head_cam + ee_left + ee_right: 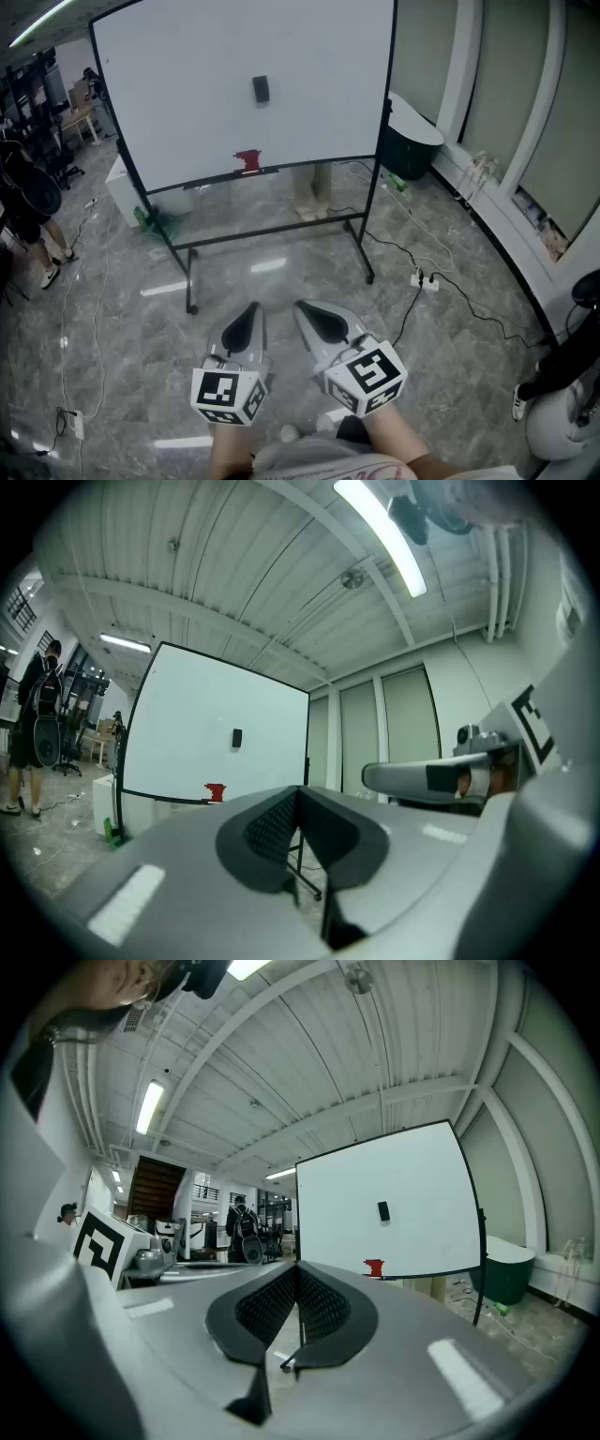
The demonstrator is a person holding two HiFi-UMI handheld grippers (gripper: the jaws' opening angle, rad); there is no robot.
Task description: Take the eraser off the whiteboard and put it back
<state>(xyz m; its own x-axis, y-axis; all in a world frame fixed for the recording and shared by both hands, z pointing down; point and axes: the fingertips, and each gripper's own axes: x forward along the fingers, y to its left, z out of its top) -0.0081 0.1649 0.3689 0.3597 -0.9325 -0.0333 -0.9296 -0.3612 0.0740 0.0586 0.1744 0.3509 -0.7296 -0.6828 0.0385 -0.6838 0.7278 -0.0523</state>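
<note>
Two grippers are hanging level in front of the person, well short of the board. The left gripper (251, 311) is keeping its fingers pressed together with nothing between them, and the right gripper (302, 307) is doing the same, closed and empty.

By my reading, nothing of the task is showing as done. The dark eraser (262, 89) is sitting on the face of the whiteboard (178, 94), at about 12 o'clock from the grippers and well apart from them. The approach, the grasp, the lift off and the return are all waiting.

Open grey floor (281, 272) is lying between the grippers and the board, so the straight path toward 12 o'clock is looking free. The stand's foot bars (190, 281) are reaching forward at roughly 11 and 1 o'clock, and I am judging them the first things a step forward could catch. Cables (469, 305) and a power strip (424, 279) are trailing across the floor at 2 o'clock. A dark bin (408, 141) is standing just beside the board's right edge. A small red object (249, 161) is resting on the board's lower ledge, below the eraser, so a low reach is risking a knock there. A person (28, 202) is standing far off at 10 o'clock.
</note>
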